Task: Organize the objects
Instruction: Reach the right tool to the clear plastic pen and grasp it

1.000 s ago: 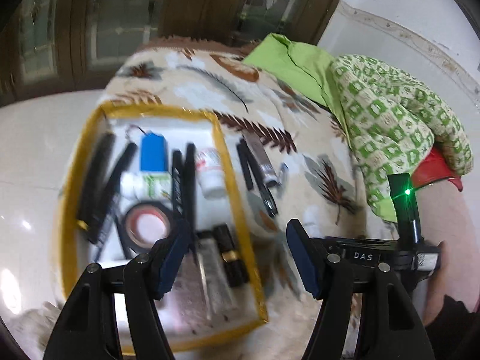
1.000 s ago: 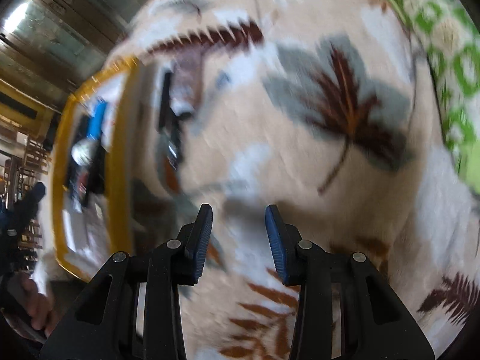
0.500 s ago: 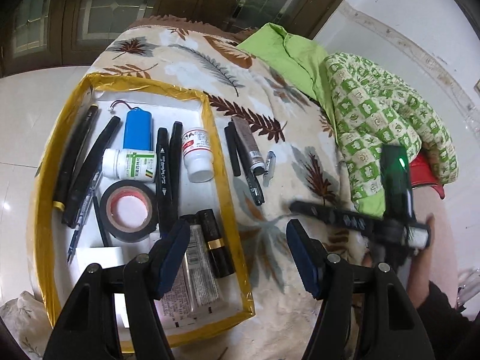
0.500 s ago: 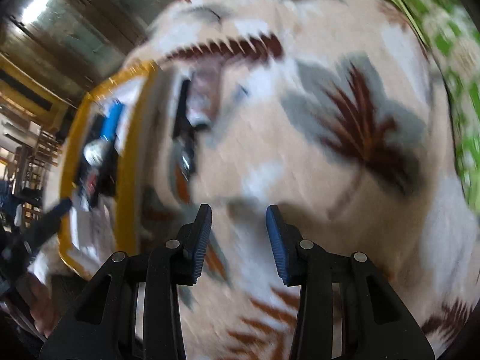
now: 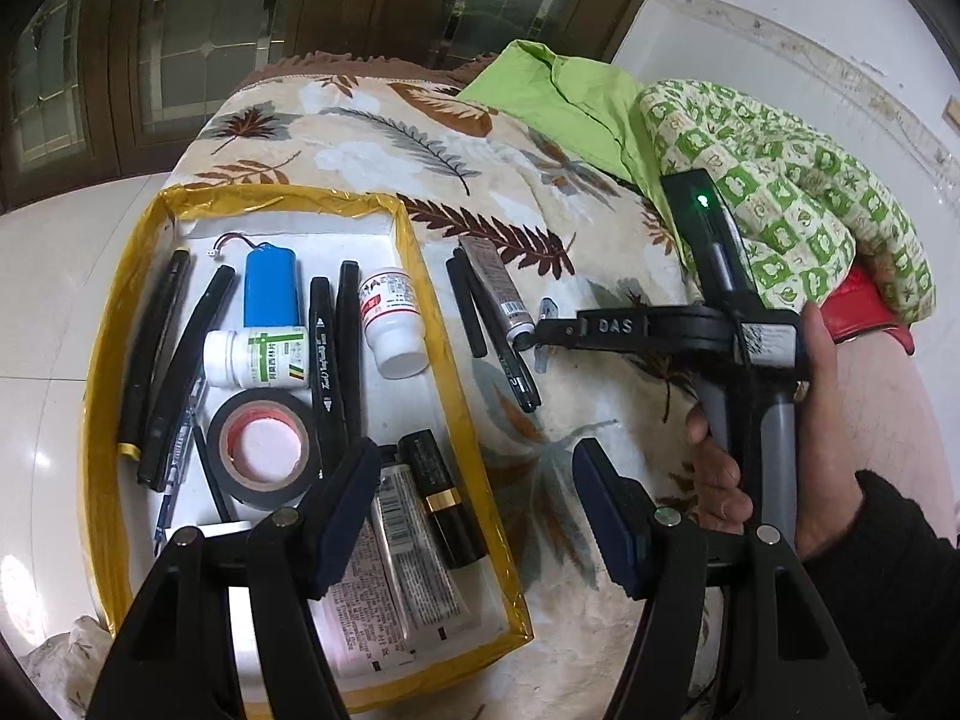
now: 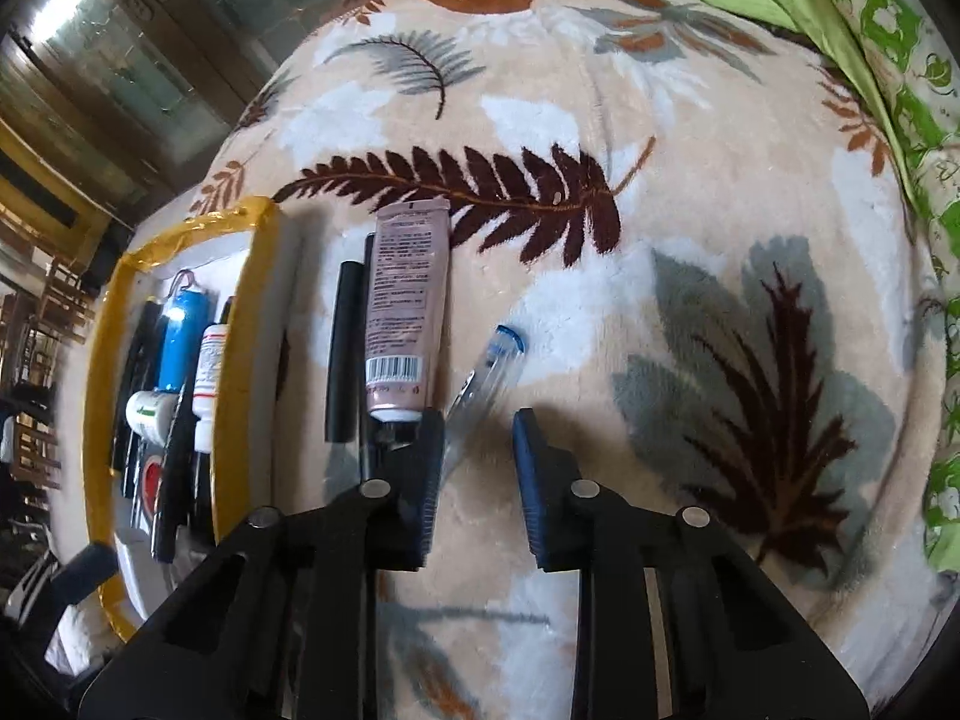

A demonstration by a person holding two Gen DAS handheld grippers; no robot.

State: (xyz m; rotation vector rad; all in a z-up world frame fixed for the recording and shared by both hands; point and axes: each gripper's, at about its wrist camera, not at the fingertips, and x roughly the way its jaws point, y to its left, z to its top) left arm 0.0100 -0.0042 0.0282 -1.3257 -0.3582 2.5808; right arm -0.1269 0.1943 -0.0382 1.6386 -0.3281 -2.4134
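A yellow-rimmed white tray lies on a leaf-patterned blanket and holds pens, a blue battery, two white bottles, a tape roll, tubes and a lipstick. To its right on the blanket lie a pink-brown tube, black pens and a clear pen. My right gripper is open, low over the blanket, its fingertips around the clear pen's near end. My left gripper is open and empty above the tray's near right edge.
A green patterned quilt and a lime cloth are piled at the blanket's far right. A red item sits under the quilt. White tiled floor and wooden doors lie beyond.
My right gripper has swung left and forward, reaching the loose items beside the tray. My left gripper has pulled back a little; both stay open.
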